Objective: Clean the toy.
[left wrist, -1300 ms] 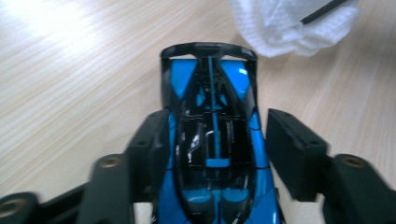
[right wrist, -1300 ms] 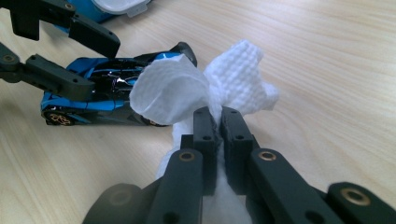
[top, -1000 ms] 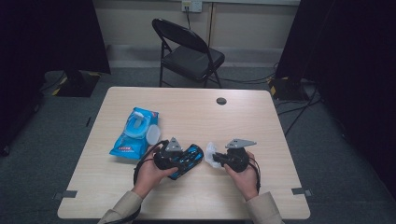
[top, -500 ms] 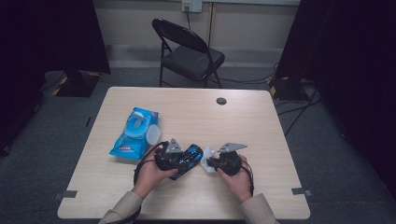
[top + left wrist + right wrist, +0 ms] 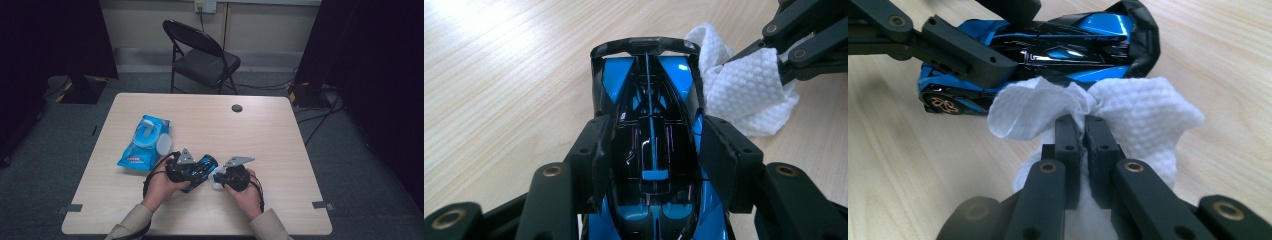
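Wipes pack (image 5: 145, 141) lies at left of tabletop (image 5: 280, 145), apart from the rest. Left tongs (image 5: 651, 150) clamp blue/black toy car (image 5: 651, 100) by its sides, near tabletop's front edge. Right tongs (image 5: 1083, 127) pinched tight on a white wipe (image 5: 1143, 110), which touches the car's side.

Open tabletop (image 5: 280, 150) right and beyond; wipes pack (image 5: 145, 142) just left of the hands.
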The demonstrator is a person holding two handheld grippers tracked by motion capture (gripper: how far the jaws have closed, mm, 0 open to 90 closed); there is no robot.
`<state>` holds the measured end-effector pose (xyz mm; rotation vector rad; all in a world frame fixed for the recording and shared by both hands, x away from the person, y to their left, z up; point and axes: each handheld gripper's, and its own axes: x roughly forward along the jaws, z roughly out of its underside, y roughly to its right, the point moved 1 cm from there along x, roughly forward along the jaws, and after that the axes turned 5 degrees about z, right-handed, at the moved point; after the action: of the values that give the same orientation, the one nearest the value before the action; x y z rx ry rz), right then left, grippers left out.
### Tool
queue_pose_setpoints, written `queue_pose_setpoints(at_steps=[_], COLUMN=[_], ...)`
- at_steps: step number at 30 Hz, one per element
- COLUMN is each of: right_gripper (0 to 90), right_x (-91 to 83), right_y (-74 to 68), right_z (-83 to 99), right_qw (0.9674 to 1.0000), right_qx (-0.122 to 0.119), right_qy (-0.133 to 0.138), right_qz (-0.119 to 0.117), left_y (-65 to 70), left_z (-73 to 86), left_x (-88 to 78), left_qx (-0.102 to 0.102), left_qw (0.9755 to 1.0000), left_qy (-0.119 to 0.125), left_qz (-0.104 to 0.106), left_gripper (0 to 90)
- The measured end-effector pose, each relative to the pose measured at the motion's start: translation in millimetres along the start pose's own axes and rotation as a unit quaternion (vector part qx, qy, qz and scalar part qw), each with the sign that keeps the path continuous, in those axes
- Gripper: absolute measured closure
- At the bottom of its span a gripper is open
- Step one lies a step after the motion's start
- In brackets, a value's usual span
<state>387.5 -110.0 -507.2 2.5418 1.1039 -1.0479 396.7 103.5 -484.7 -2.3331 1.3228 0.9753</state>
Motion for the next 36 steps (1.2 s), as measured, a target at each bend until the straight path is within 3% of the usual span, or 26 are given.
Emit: queue_pose_setpoints(at_steps=[9,13,15,21,36], right_gripper=[86.5,86.5,86.5,86.6,86.5], right_x=[4.0,6.3,6.5,10.3,12.1], right_y=[-11.5,-18.3,-17.8,-29.7,-38.8], right_z=[-1.5,-3.4,-2.9,-4.3,-4.5], right_qw=[0.9997,0.9997,0.9995,0.9985,0.9980], right_qx=[-0.005,-0.016,-0.010,-0.022,-0.026], right_qy=[-0.004,-0.006,-0.005,-0.009,-0.010], right_qz=[-0.022,-0.020,-0.028,-0.049,-0.057], left_y=[0.4,0.4,0.2,0.0,-0.3], left_z=[0.1,0.2,0.1,0.3,0.9], left_x=[0.0,-0.2,-0.3,0.0,-0.7], left_qx=[-0.002,-0.004,-0.005,-0.005,-0.006], left_qw=[1.0000,1.0000,1.0000,1.0000,1.0000], left_qy=[0.000,0.000,0.000,0.002,0.002], left_qz=[-0.001,-0.002,-0.001,-0.001,0.000], left_gripper=[47.1,47.3,47.3,47.4,47.5])
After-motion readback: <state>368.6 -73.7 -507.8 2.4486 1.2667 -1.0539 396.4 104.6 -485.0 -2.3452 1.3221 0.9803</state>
